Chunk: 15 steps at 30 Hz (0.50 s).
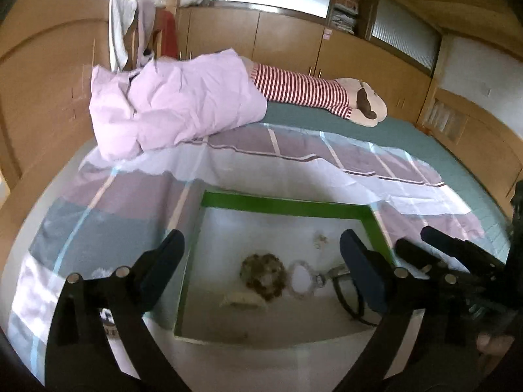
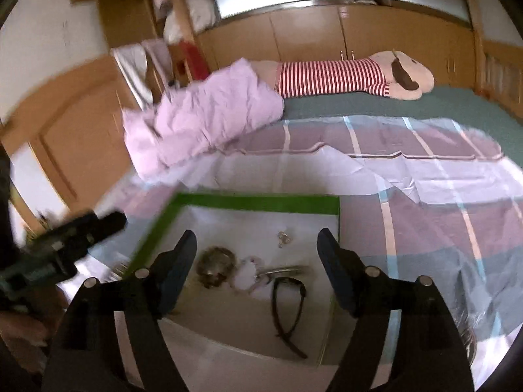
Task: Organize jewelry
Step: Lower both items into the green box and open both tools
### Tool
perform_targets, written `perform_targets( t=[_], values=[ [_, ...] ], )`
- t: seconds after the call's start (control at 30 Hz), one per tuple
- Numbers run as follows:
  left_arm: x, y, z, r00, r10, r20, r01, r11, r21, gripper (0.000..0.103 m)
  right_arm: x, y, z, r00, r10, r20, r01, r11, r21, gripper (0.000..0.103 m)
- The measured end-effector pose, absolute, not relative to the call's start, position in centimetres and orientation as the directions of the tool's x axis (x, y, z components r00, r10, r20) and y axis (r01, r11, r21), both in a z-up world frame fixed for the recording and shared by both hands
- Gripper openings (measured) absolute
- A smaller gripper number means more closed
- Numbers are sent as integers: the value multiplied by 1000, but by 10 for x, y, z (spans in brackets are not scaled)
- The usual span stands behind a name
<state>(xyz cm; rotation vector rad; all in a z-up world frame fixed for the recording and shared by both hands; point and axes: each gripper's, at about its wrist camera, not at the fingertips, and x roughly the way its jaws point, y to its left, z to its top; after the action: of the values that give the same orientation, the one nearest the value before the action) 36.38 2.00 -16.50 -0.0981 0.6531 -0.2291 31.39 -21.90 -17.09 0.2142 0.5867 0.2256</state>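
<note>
The tray point(image 2: 258, 203) lies on a sheet point(image 2: 425, 176) spread over the bed point(image 2: 425, 104). Inside the tray, from left to right in the right wrist view: a beaded bracelet point(image 2: 215, 266), a ring-shaped bracelet point(image 2: 245, 276), a metal clasp piece point(image 2: 281, 271). Behind these lie small earrings point(image 2: 283, 238); before them lies a watch point(image 2: 289, 313). Behind the tray a folded quilt point(image 2: 209, 114) rests on the bed, with a plush toy point(image 2: 359, 76) to its right. Cabinets point(image 2: 310, 32) stand behind the bed.

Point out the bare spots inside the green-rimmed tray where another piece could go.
Inside the green-rimmed tray, the far strip under the rim is mostly bare, apart from small silver pieces. The near floor left of the black watch is also free. The middle is crowded: brown bead bracelet, pale bracelet, watch.
</note>
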Motion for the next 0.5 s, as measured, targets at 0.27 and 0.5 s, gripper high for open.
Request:
perform_targets(
  t=[0.27,0.5],
  values=[
    [273,15,-138,806,-229,-546,203,973,-109,99,218,-218,-140,871,136,-472,-107,990,87,99],
    [222,8,-133,824,-214,-525,203,976,-79,99,191,-200,-171,785,86,-614,-43,996,84,99]
  ],
)
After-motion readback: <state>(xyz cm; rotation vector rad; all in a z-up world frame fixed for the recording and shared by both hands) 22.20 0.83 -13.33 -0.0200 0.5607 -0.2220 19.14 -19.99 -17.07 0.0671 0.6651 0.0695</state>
